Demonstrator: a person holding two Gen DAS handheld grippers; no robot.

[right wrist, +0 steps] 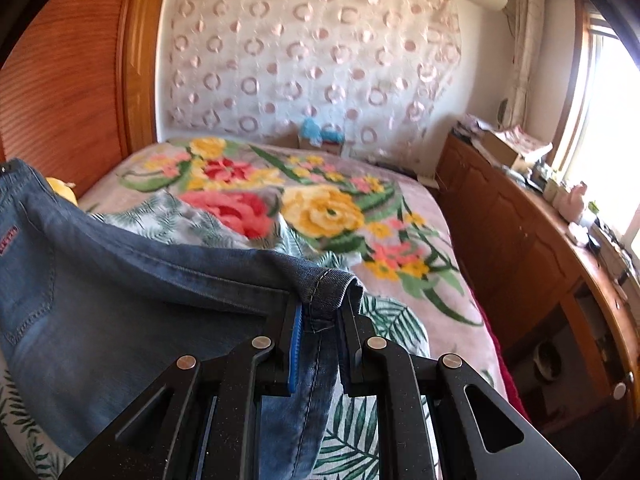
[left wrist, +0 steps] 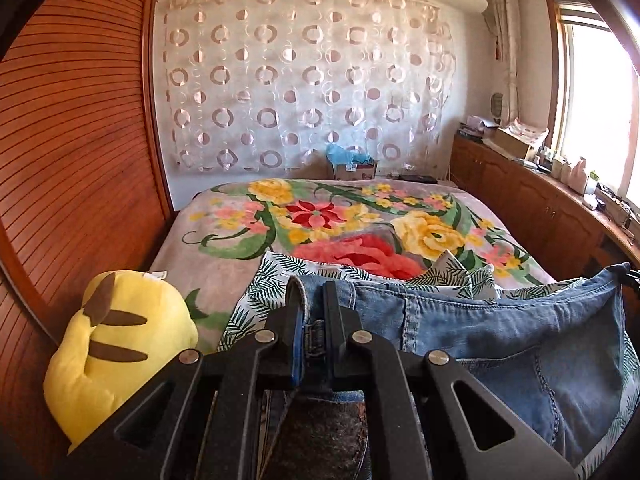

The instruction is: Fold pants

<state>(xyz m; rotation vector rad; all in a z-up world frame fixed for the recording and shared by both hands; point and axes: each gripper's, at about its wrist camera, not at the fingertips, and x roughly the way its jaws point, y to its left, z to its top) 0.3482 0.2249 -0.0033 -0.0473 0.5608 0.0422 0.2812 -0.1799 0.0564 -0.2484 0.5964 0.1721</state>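
Observation:
Blue denim pants hang stretched between my two grippers above the bed. My left gripper is shut on the waistband at a belt loop, at the pants' left end. My right gripper is shut on a stitched hem corner of the pants at their right end. The denim sags in the middle over a leaf-print cloth. A back pocket with a red label shows at the far left of the right wrist view.
A floral blanket covers the bed. A yellow plush toy lies at the left by the wooden headboard. A wooden cabinet with clutter runs along the right under the window. A cardboard box stands beyond the bed.

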